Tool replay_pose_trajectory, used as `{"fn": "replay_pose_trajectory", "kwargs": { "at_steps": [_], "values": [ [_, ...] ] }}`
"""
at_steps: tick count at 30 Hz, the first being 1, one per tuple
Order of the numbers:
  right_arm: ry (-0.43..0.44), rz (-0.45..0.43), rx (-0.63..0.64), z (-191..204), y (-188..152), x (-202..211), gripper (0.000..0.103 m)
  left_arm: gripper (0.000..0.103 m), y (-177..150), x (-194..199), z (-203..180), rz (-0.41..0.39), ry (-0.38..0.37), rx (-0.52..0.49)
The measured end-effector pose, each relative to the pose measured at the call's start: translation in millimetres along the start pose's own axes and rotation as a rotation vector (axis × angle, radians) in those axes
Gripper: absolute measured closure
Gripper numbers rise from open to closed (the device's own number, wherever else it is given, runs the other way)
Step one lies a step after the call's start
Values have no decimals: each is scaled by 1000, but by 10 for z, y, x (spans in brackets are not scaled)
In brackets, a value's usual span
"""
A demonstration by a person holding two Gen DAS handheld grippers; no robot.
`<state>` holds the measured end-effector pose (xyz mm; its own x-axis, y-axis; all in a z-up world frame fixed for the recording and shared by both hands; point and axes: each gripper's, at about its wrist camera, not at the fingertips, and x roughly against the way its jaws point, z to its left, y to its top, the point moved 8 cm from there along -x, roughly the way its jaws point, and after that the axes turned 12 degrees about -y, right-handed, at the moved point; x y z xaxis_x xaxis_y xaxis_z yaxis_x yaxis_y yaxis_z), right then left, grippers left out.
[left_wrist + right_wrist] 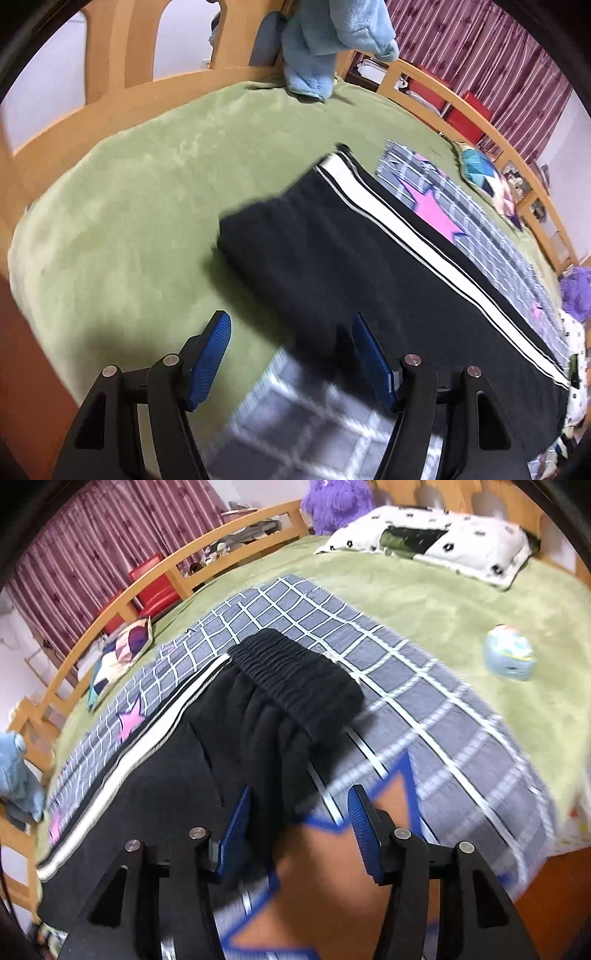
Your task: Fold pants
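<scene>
Black pants with a white side stripe lie folded lengthwise on a grey checked blanket. In the left wrist view the leg end points to the upper left. My left gripper hovers open over the near edge of the legs, nothing between its blue pads. In the right wrist view the gathered waistband lies ahead. My right gripper stands open just above the pants. Black cloth reaches in beside its left pad, but the right pad is clear of it.
The blanket lies on a green bed cover inside a wooden bed frame. A blue plush cloth hangs at the foot. A patterned cushion, a white pillow, a purple plush and a pale blue toy lie around.
</scene>
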<state>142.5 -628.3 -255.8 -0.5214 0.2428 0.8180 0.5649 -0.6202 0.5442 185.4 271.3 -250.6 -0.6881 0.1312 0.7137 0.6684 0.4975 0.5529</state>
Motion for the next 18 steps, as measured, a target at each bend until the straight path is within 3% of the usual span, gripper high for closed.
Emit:
{"fn": "replay_pose_trajectory", "kwargs": {
  "at_steps": [3, 5, 8, 11, 13, 18],
  "values": [
    [-51, -13, 23, 16, -193, 250, 50, 38, 185, -154, 174, -3, 41, 27],
    [-54, -25, 28, 63, -361, 431, 50, 38, 243, -337, 283, 27, -18, 101],
    [-54, -39, 46, 236, -610, 611, 50, 59, 339, -496, 409, 15, -79, 178],
    [-52, -50, 88, 496, -806, 718, 50, 65, 347, -516, 481, -1, -162, 222],
    [-43, -56, 118, 688, -892, 740, 50, 65, 333, -514, 488, -10, -187, 226],
    [-45, -107, 174, 1144, -1072, 842, 50, 63, 332, -520, 404, -32, -146, 170]
  ]
}}
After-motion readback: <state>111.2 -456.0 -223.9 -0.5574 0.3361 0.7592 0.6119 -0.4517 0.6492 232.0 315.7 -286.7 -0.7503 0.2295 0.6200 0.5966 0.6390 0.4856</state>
